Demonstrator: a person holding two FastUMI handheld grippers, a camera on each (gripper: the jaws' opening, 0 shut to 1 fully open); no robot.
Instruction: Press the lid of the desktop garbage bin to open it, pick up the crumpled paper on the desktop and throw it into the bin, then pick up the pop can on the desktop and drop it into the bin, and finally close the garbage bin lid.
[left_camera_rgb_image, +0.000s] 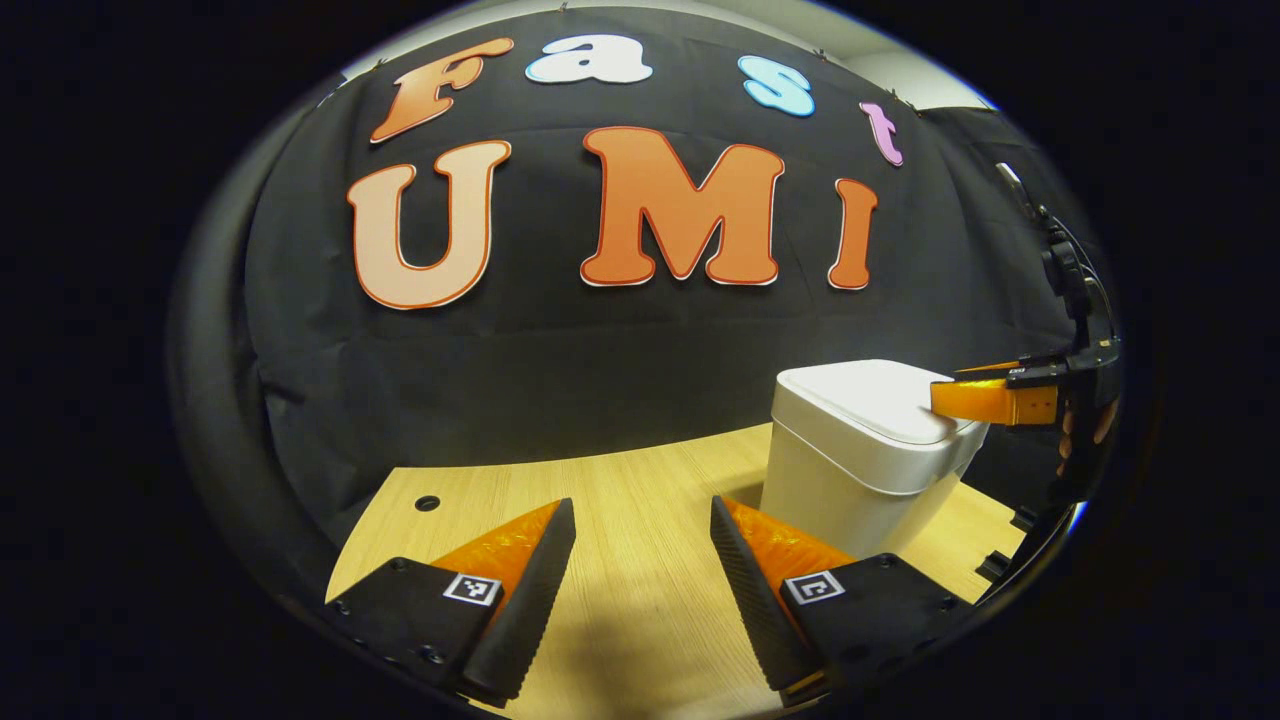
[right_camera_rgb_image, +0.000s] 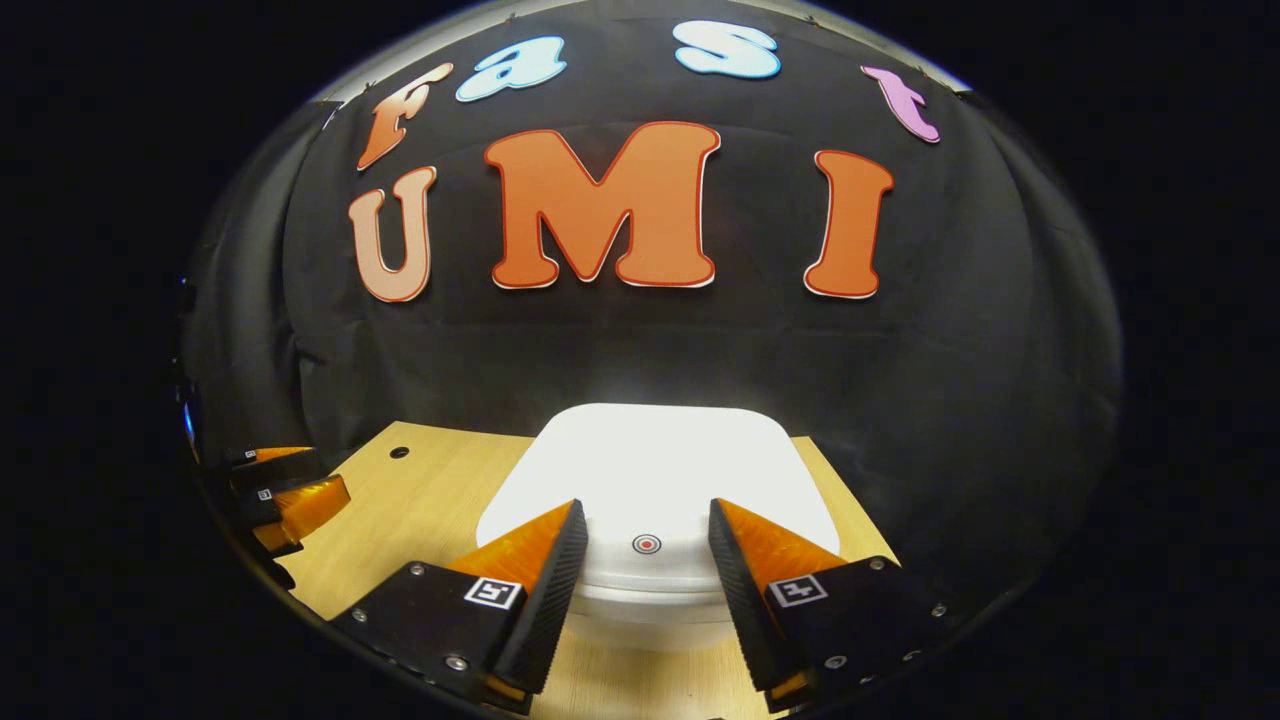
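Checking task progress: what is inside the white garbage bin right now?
Cannot tell: the lid is closed over the garbage bin, hiding its inside. The right gripper is above the lid.

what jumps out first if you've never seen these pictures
The white garbage bin stands on the wooden desktop with its lid shut, a small red ring mark near the lid's front edge. The right hand-held gripper hangs open just over that mark. The left hand-held gripper is open too, above bare desktop beside the bin.
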